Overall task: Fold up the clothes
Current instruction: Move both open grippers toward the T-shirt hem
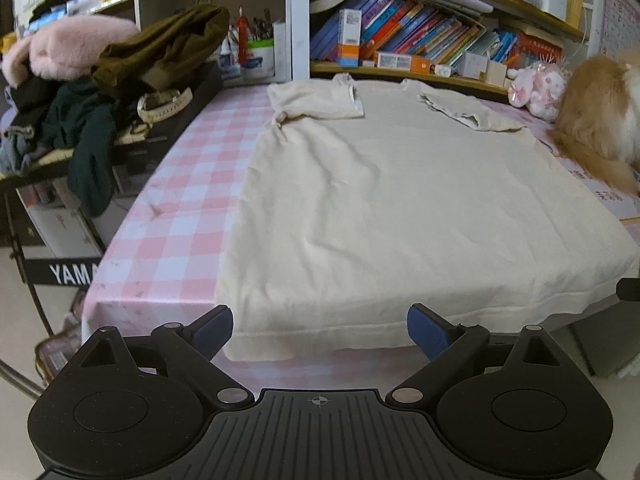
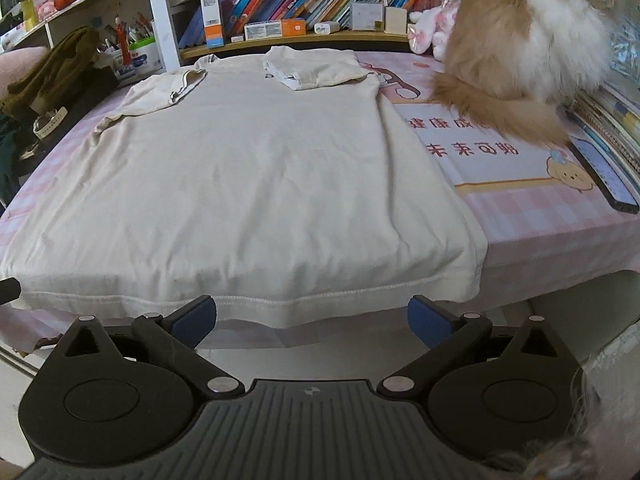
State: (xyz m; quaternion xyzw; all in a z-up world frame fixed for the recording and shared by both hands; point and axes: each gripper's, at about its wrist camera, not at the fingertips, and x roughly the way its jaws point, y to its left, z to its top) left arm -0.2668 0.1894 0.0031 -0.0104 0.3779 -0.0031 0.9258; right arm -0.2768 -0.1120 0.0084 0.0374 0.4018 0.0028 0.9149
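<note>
Cream T-shirt (image 1: 392, 200) flat on pink checked table (image 1: 180, 208), both sleeves folded in near far edge, hem hanging over near edge. Left gripper (image 1: 320, 332) wide apart, empty, at hem near shirt's left corner. Right gripper (image 2: 312, 316) wide apart, empty, at hem toward right corner. Fluffy orange cat (image 2: 528, 36) sitting at far right corner. Clothes pile (image 1: 80, 92) off left edge.
</note>
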